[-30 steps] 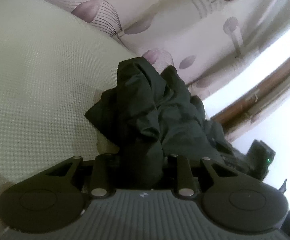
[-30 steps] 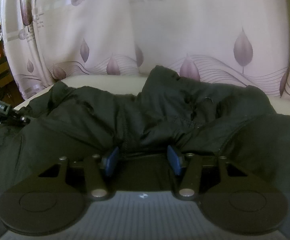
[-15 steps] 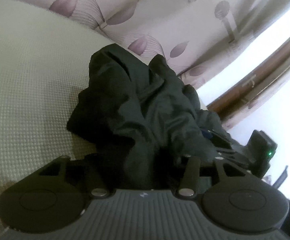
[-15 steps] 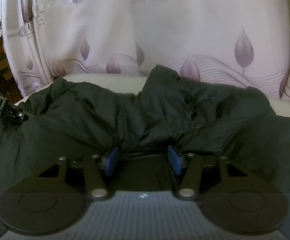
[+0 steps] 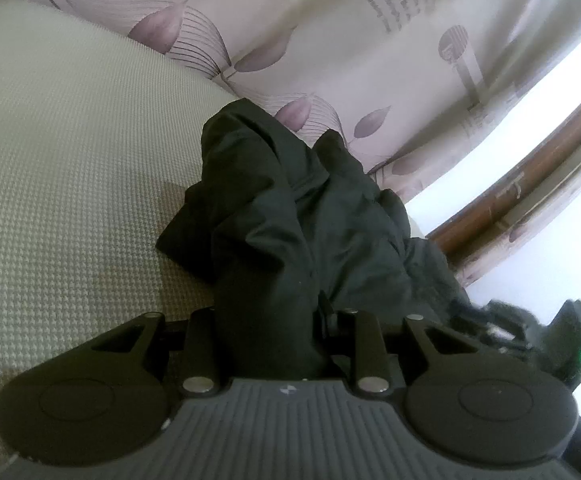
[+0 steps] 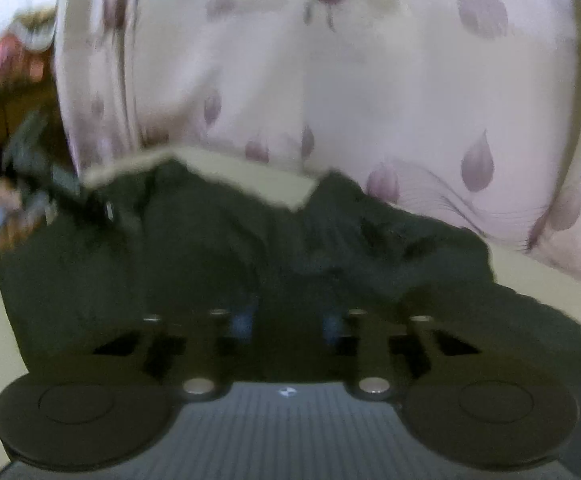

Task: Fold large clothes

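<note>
**Left wrist view: a bunch of cloth held tight**

The dark garment [image 5: 290, 216] lies crumpled near the bed's [image 5: 70, 152] far edge, by the curtain [image 5: 330, 40]. The left gripper [image 5: 268, 320] pinches a thick bunch. The right gripper [image 6: 286, 322] is blurry, fingers apart around cloth. Best to lift both together, so the cloth stays flat.

Dark garment [image 5: 274, 240] is covering the left tool [image 5: 268, 320] fingertips; motion blur is obscuring the right tool [image 6: 286, 322] grip.

Leaf-print curtain [image 5: 330, 40] (bright window [image 5: 510, 152] beside)
</note>
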Demonstrator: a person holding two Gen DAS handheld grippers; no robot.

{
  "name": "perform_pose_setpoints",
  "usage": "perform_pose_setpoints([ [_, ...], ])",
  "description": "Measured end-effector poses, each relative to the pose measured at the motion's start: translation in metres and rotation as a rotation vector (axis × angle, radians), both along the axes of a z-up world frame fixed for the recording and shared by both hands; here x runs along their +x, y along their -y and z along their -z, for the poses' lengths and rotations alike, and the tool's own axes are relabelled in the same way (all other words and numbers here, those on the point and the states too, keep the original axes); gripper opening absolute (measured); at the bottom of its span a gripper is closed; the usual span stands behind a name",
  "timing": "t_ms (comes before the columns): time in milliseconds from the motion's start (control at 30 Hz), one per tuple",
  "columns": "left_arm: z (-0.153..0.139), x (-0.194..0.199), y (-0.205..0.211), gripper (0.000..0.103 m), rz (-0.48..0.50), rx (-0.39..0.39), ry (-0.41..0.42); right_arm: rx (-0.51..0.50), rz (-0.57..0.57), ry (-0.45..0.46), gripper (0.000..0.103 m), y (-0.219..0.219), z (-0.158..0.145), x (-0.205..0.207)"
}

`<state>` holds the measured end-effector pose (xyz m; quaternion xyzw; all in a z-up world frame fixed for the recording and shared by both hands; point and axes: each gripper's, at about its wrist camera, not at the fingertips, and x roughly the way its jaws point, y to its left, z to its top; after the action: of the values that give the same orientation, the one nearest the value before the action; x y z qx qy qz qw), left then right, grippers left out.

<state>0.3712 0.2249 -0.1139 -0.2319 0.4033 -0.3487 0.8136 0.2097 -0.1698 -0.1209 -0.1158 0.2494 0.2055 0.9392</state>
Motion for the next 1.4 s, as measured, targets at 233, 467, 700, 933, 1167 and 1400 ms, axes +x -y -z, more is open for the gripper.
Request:
perform_pose_setpoints([
  [233,0.005,0.007,-0.013,0.051,0.088,-0.012,-0.037,-0.086,-0.079,-0.033,0.012,-0.008,0.022,0.022],
  [467,0.009,0.0,0.017,0.043,0.074,-0.041,-0.053,-0.012,-0.085,-0.068,0.01,-0.011,0.04,0.038],
  [700,-0.028,-0.034,0.018,0.028,-0.02,-0.104,-0.051,0.089,-0.039,-0.079,0.01,-0.002,0.044,0.036],
  [933,-0.1,-0.063,0.066,0.025,-0.056,-0.042,-0.045,0.235,0.036,-0.107,0.01,0.009,0.047,0.034],
  [1167,-0.143,-0.08,0.154,0.025,-0.072,-0.049,-0.099,0.516,0.088,-0.196,0.01,0.039,0.056,0.035],
  [1400,-0.141,-0.093,0.244,0.025,-0.071,-0.072,-0.15,0.766,0.103,-0.255,0.01,0.066,0.072,0.031],
])
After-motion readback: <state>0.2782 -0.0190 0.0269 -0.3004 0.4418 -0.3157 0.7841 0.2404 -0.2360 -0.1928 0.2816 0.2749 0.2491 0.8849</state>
